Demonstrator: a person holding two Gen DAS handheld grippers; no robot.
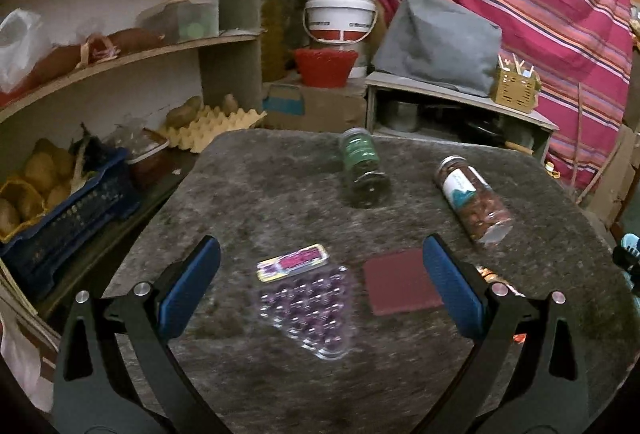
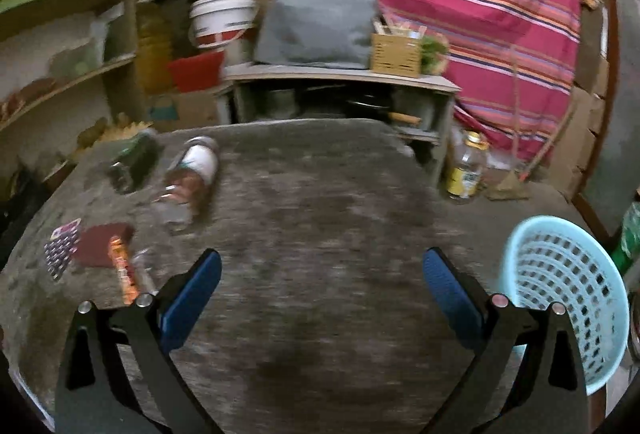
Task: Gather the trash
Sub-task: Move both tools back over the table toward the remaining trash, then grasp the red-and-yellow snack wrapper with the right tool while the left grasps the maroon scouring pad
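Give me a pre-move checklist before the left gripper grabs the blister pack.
1. Left gripper open: ok.
2. Blister pack between its fingers, nothing on top: ok.
3. Maroon pad beside the right finger, may get caught: not ok.
4. Right gripper open and empty: ok.
5. Basket at the table's right edge: ok.
6. Basket empty: cannot tell.

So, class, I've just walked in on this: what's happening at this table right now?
A person holds two grippers over a grey table to collect trash. The left gripper, open and empty, hovers over a purple blister pack beside a dark red square; two bottles lie further back. The right gripper is also open and empty, near a light blue basket at the table's right edge. Nothing is picked up yet.
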